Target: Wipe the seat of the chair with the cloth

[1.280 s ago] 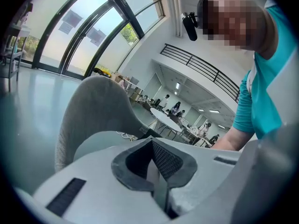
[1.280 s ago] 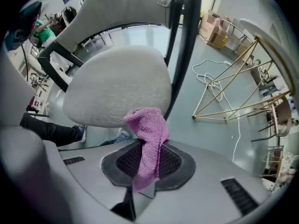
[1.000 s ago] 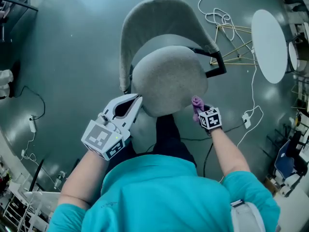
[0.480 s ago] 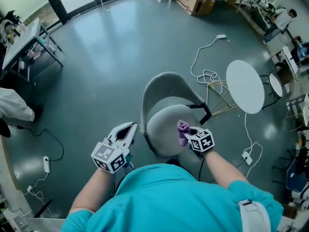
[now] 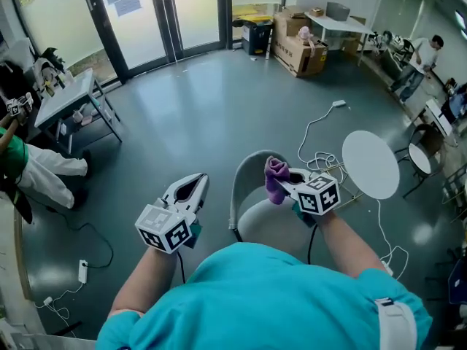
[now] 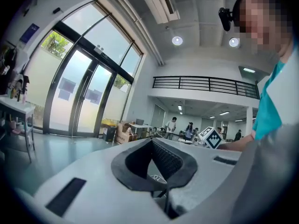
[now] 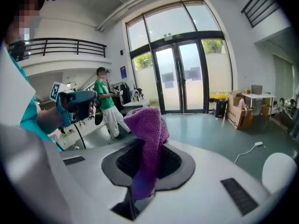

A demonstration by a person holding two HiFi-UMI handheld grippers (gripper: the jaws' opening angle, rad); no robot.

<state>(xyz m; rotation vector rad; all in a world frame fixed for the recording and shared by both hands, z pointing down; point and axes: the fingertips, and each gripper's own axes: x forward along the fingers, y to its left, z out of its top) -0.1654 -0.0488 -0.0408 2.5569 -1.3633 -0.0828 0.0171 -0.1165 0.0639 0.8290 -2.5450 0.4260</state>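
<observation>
The right gripper point(image 5: 283, 184) pinches a purple cloth point(image 5: 275, 175) tight and holds it up in the air, in the middle of the head view. The grey chair point(image 5: 248, 177) sits just below, and the cloth is clear of its seat point(image 5: 271, 228). At lower left, the left gripper point(image 5: 195, 182) is closed on nothing.

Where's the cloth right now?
Head view, right of centre: the purple cloth is clamped in the right hand-held gripper, held up over the grey chair's backrest, not touching the seat.
</observation>
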